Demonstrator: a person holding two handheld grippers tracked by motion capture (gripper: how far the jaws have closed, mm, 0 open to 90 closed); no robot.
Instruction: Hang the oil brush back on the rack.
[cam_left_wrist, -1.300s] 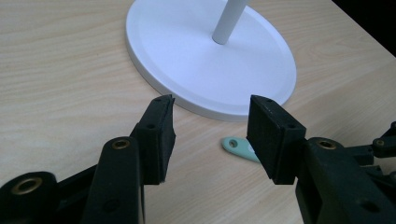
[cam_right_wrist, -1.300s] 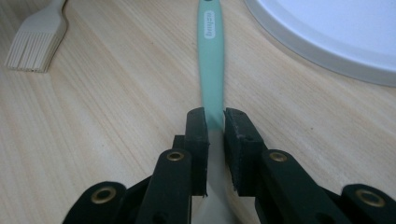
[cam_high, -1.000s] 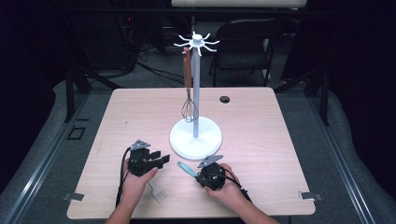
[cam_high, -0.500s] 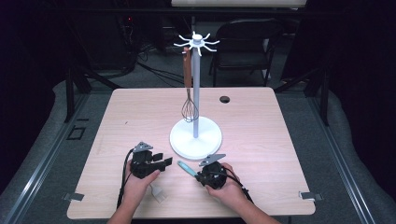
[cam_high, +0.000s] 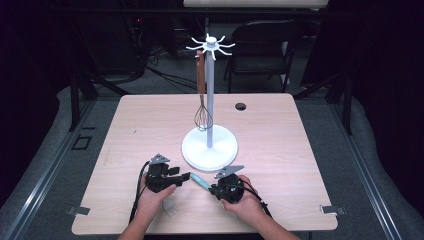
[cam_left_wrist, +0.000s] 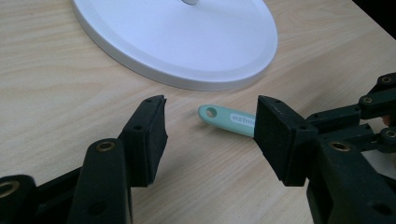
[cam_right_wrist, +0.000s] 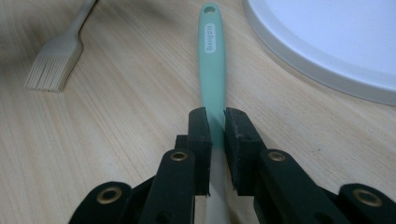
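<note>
A teal-handled utensil (cam_high: 200, 181) lies on the table in front of the white stand's base (cam_high: 209, 148). My right gripper (cam_right_wrist: 215, 116) is shut on its handle (cam_right_wrist: 211, 56), which points away toward the holed end. My left gripper (cam_left_wrist: 211, 102) is open and its jaws have just been opening. The handle's holed end (cam_left_wrist: 224, 116) lies in the gap between the pads, and neither pad presses on it. In the high view the left gripper (cam_high: 184, 176) faces the right gripper (cam_high: 214, 189) across the utensil.
A wire whisk (cam_high: 202, 118) with a brown handle hangs from the stand's hooked top (cam_high: 211, 45). A pale grey brush (cam_right_wrist: 56, 65) lies on the table near my left hand. A dark hole (cam_high: 241, 106) sits in the table's far side.
The left gripper's jaws stand wider apart than before. Both hands have stayed about where they were, and the right gripper keeps its hold on the teal handle.
</note>
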